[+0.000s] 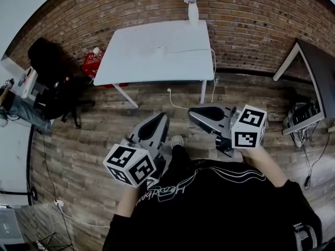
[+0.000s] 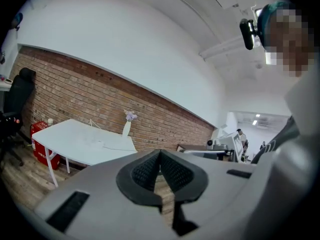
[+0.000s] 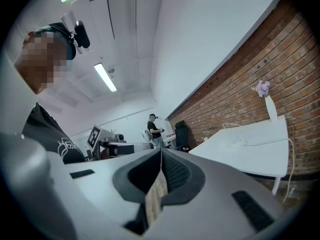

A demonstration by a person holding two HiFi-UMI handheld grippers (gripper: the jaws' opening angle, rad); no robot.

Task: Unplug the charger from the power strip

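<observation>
A white table (image 1: 157, 54) stands ahead against the brick wall. On it lies a small white item (image 1: 159, 49) with a thin white cord (image 1: 193, 49) that runs right and hangs down by the table leg; it is too small to tell if it is the charger or the power strip. A white plug end (image 1: 169, 91) lies on the floor under the table. My left gripper (image 1: 161, 118) and right gripper (image 1: 192, 112) are held side by side near my body, far from the table. In the gripper views, the left gripper (image 2: 160, 157) and right gripper (image 3: 161, 156) are both shut and empty.
A white vase with flowers (image 1: 193, 9) stands at the table's far edge. A black office chair (image 1: 49, 61) and a red container (image 1: 93, 64) are to the left. A dark table (image 1: 316, 82) is at right. A white socket block (image 1: 58, 203) lies on the floor at lower left. A person (image 3: 154, 130) stands far off.
</observation>
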